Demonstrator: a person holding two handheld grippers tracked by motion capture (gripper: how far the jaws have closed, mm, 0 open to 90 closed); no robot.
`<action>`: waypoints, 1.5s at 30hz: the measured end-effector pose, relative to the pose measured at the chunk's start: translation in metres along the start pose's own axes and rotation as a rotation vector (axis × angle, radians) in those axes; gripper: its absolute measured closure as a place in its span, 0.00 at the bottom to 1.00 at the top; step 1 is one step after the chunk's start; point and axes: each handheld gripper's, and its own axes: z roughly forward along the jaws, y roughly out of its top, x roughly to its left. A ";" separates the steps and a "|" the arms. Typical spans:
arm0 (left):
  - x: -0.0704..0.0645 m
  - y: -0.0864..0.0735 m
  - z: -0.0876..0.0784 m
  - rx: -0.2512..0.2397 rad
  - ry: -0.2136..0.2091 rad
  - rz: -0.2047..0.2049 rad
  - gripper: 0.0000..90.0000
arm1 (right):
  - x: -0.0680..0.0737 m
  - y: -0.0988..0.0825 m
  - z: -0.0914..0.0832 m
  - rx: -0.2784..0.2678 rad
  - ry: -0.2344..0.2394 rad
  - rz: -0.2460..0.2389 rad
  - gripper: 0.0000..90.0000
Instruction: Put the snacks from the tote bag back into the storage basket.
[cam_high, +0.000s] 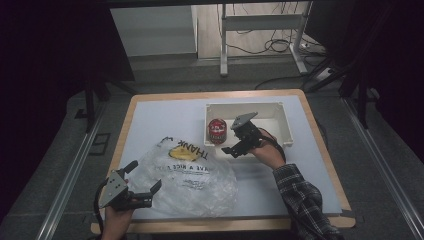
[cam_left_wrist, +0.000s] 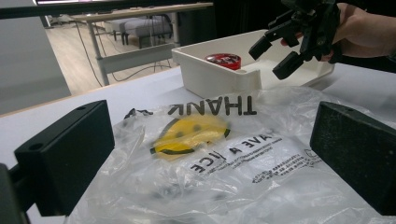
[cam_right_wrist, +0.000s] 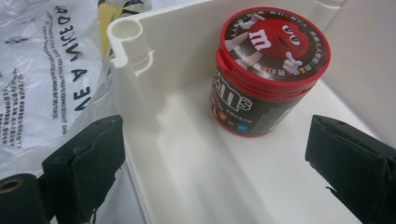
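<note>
Over the white tray (cam_high: 285, 127) on the far right, the right gripper (cam_high: 239, 145) hangs with jaws apart, ready to grab the red candy tub (cam_high: 217, 130) inside. Near left, the left gripper (cam_high: 146, 181) waits, jaws wide apart, by the plastic bag (cam_high: 190, 175).

Lab-style recording space, dim and curtained.
Single wood-edged worktop (cam_high: 150, 107) on grey carpet, flanked by floor rails (cam_high: 67, 182); white metal frame legs (cam_high: 223, 45) and loose cables (cam_high: 272, 47) behind, dark drapes (cam_high: 45, 55) at both sides.
</note>
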 end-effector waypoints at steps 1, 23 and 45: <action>0.000 0.000 0.000 0.000 0.000 0.001 0.00 | 0.001 0.000 0.000 -0.001 0.001 -0.003 0.06; 0.000 0.000 0.000 -0.001 -0.002 0.001 0.00 | 0.016 -0.004 -0.008 -0.013 0.004 -0.009 0.06; -0.001 0.000 -0.001 -0.003 -0.004 0.001 0.00 | 0.026 -0.013 -0.018 -0.046 0.013 0.005 0.06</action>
